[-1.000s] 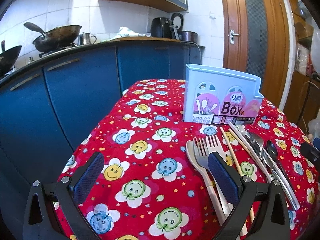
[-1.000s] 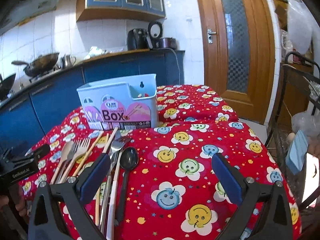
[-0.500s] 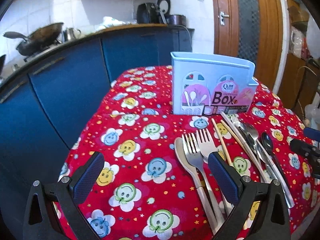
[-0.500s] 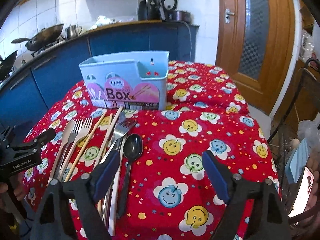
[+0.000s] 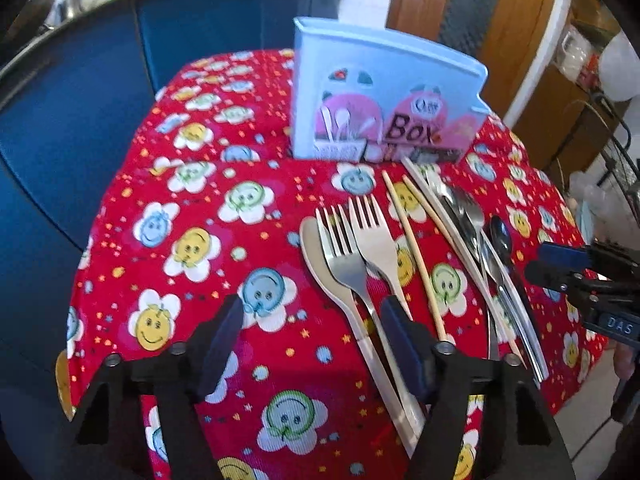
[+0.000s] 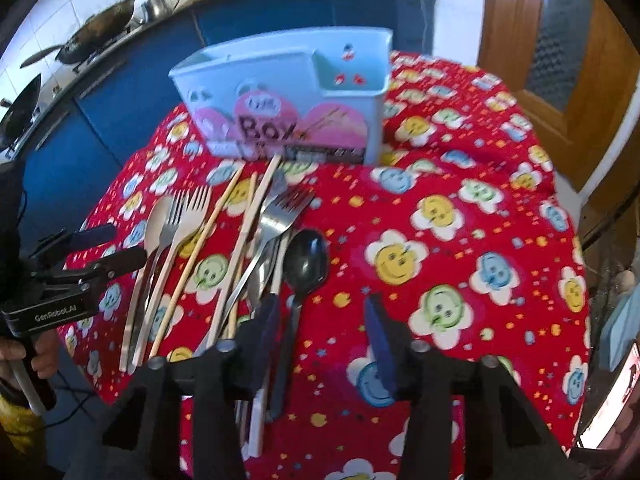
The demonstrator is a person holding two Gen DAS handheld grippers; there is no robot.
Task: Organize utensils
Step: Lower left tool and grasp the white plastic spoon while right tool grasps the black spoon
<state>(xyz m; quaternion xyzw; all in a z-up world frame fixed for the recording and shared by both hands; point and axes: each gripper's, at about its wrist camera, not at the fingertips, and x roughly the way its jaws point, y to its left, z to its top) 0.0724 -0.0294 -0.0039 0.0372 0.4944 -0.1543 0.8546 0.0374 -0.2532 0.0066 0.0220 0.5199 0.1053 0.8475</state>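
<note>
1. Left gripper (image 5: 310, 344): fingers closing, nothing between them, only red cloth (image 5: 192, 208) below; right finger (image 5: 404, 344) just over the handles of the steel fork (image 5: 344, 256) and pale fork (image 5: 376, 240).
2. Right gripper (image 6: 320, 334): fingers closing, empty between; left finger (image 6: 266, 332) close over the black spoon (image 6: 306, 260) handle, contact impossible to tell.
3. Utensils laid on the near part of the surface, handles toward the cameras, heads toward the box.
4. From left to right in the left view: pale spoon (image 5: 316, 256), both forks, two chopsticks (image 5: 412, 252), then an overlapping bundle of steel cutlery (image 5: 468, 220) with the black spoon at its right edge.
5. Box (image 5: 384, 100), light blue with a pink label, upright at the far side, just beyond the utensil tips; two compartments seen from the right view, contents unclear.
6. Beyond the surface: blue cabinets (image 6: 100, 120), wok (image 6: 100, 36) far left, wooden door (image 6: 560, 60) far right.
</note>
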